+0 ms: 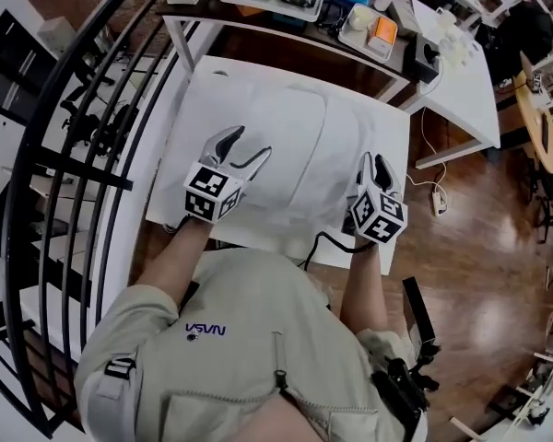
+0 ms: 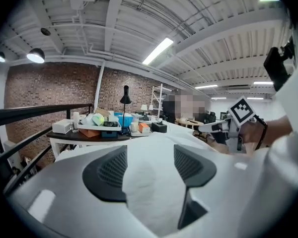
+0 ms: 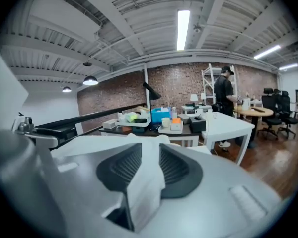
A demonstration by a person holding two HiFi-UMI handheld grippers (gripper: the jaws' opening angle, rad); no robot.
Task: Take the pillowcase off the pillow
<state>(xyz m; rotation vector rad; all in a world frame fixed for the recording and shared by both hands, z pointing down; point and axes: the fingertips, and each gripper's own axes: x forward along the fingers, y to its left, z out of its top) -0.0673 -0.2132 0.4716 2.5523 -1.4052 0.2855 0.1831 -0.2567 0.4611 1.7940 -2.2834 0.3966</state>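
Note:
A white pillow in its white pillowcase (image 1: 295,145) lies flat on a white table (image 1: 394,136). My left gripper (image 1: 254,142) hovers over the pillow's near left part. Its jaws are spread wide and open, and white fabric (image 2: 149,187) shows below the gap. My right gripper (image 1: 372,159) is at the pillow's near right edge. In the right gripper view a loose fold of pillowcase (image 3: 146,182) stands between the parted jaws of that gripper (image 3: 150,157); it is open. The left gripper view shows the right gripper (image 2: 223,129) off to the right.
Behind the table stands a dark desk (image 1: 286,35) with trays, boxes and a lamp. A second white table (image 1: 461,72) and a round wooden one (image 1: 544,127) are to the right. Black railing (image 1: 83,155) runs along the left. A cable (image 1: 433,196) lies on the floor. A person (image 3: 223,90) stands far back.

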